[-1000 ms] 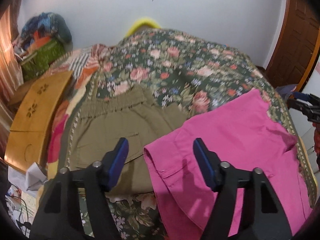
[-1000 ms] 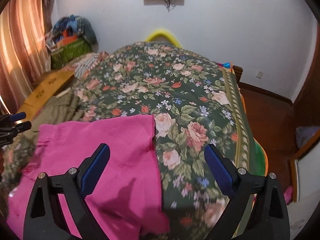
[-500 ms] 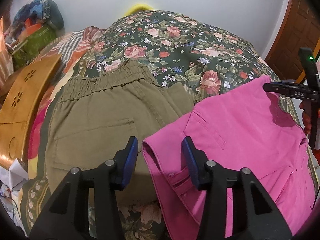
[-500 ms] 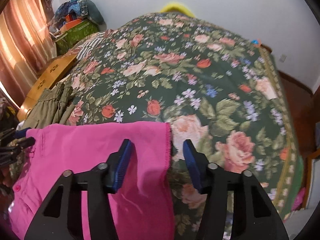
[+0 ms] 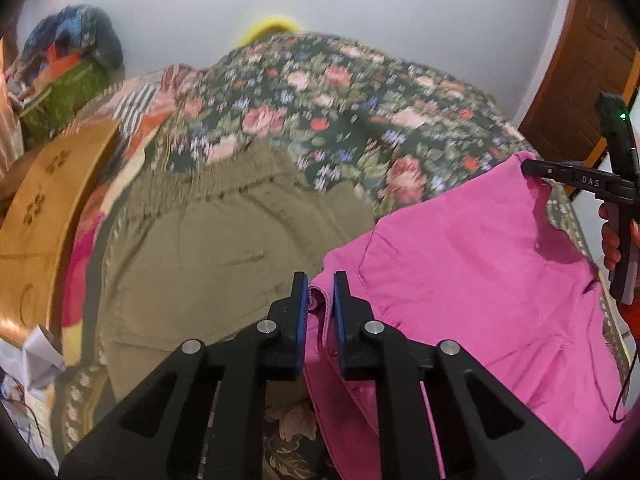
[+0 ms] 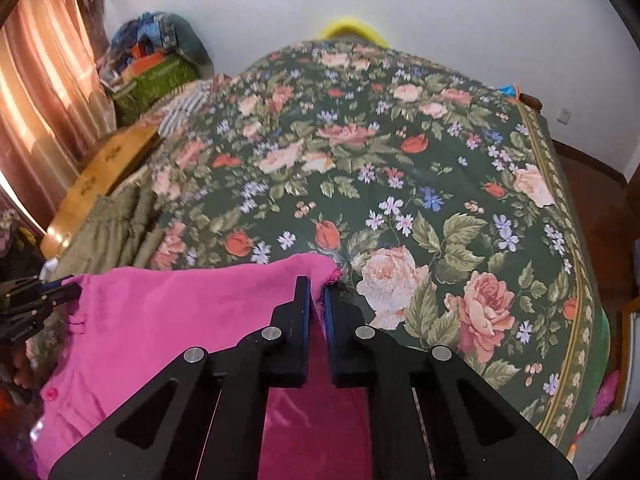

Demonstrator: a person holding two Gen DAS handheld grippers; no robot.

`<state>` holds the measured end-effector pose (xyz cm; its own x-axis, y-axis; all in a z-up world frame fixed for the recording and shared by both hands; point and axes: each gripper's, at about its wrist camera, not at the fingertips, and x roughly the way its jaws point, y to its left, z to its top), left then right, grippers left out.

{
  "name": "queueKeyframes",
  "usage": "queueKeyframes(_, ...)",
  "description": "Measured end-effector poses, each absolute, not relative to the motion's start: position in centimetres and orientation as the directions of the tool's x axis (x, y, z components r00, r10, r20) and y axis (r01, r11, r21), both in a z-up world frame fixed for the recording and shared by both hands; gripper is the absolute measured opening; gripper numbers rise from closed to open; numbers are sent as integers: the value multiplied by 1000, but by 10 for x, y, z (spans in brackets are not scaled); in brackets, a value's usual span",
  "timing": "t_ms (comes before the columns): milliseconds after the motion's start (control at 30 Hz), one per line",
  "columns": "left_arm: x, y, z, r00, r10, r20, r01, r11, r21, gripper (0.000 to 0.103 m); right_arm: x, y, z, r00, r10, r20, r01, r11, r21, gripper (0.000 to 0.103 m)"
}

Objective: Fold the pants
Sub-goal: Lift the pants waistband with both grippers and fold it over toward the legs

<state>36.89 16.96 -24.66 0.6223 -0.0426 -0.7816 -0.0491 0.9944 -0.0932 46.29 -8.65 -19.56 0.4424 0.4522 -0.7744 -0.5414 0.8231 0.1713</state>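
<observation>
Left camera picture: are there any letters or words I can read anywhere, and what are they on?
"DAS": white letters on the black arm of the right gripper, which pinches a corner of the pink pants.
Nothing else is readable: no text shows on the olive pants, the floral bedspread or the wooden board, which carries only flower cut-outs.
The right camera shows no writing.

A dark green floral bedspread [image 6: 400, 184] covers the bed in front of you, with olive-green shorts [image 5: 208, 248] lying flat on its left side (elastic waistband toward the white wall [image 5: 400, 12]). To your left a wooden board [image 5: 44, 208] leans at the bed's edge, a pile of coloured bundles [image 6: 156, 56] beside orange curtains [image 6: 44, 92]. A brown wooden door [image 5: 580, 64] stands at right.
</observation>
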Motion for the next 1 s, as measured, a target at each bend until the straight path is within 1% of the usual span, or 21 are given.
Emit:
queueKeyframes(200,378,156,-210,671,-54,-739,-13,996,-85,11,450,-98,-163,523,467,-713,-532,832,154,4)
queueKeyframes(433,382,141,-157,749,-79,-658,28,996,-88,11,436,-123,-103,645,479,-595,-509,851,134,4)
queueKeyframes(533,374,136,-140,768,-100,-633,46,994,-102,11,426,-133,-82,668,488,-562,-508,851,136,4)
queueKeyframes(700,353,129,-126,773,-126,-622,77,992,-104,11,397,-145,-65,672,505,-541,-528,839,128,4)
queueKeyframes(1000,303,120,-127,753,-136,-644,91,990,-103,11,341,-161,-70,632,548,-548,-549,815,183,4)
